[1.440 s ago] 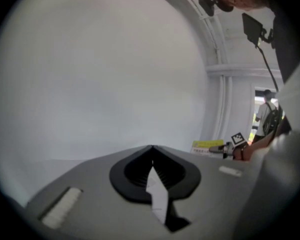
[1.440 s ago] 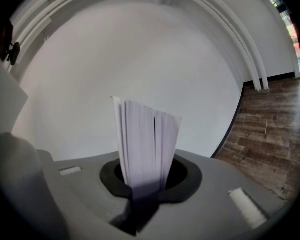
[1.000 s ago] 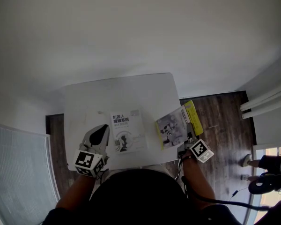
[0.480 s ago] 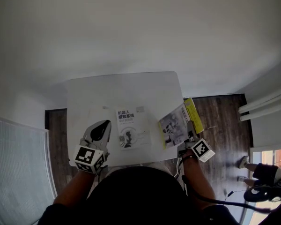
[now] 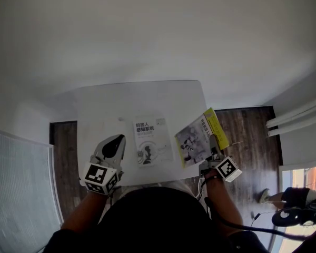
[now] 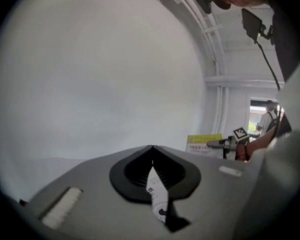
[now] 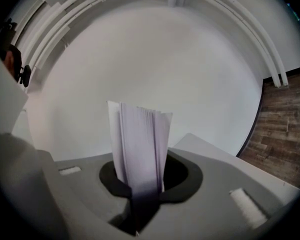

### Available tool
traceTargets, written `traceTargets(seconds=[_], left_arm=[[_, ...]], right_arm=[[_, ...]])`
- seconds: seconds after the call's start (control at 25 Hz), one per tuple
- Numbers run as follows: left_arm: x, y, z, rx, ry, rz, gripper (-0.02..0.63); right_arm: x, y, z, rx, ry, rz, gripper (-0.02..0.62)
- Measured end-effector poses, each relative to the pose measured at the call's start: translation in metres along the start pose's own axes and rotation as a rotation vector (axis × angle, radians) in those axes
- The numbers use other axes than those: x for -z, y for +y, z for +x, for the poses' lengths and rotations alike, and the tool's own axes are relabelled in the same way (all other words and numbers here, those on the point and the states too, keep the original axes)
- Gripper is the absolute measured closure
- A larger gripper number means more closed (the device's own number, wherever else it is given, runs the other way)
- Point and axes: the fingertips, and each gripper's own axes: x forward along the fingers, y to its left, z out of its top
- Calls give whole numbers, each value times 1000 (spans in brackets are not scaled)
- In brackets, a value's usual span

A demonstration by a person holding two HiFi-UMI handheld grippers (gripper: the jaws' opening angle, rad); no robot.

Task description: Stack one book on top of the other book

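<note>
Lifted since a second ago, the yellow-spined book [image 5: 200, 138] now tilts above the right edge of the table [image 5: 105, 109]. It is clamped at its near corner by the right gripper [image 5: 211, 152], which points almost level. The white-covered book [image 5: 152, 141] lies flat at the table's centre, just beside the raised one and not touching it. The left gripper [image 5: 116, 141] hovers over the table's near left, jaws drawn together and holding neither book. Only the right gripper view shows the page edges standing upright between narrow jaws. Only the left gripper view shows a printed white strip [image 6: 156, 194] at its jaw seam.
</note>
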Motion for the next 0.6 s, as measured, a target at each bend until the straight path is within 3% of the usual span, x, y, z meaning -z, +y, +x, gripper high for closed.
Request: traceTargets(seconds=[0.32,0.6], left_arm=[[2,1,-8,-4,-9,-19,601],[6,5,-19,-37,-22,-34,601]], right_arm=[[4,22,-2,-41,24,3,514],[12,45,5,-129,54,8,514]])
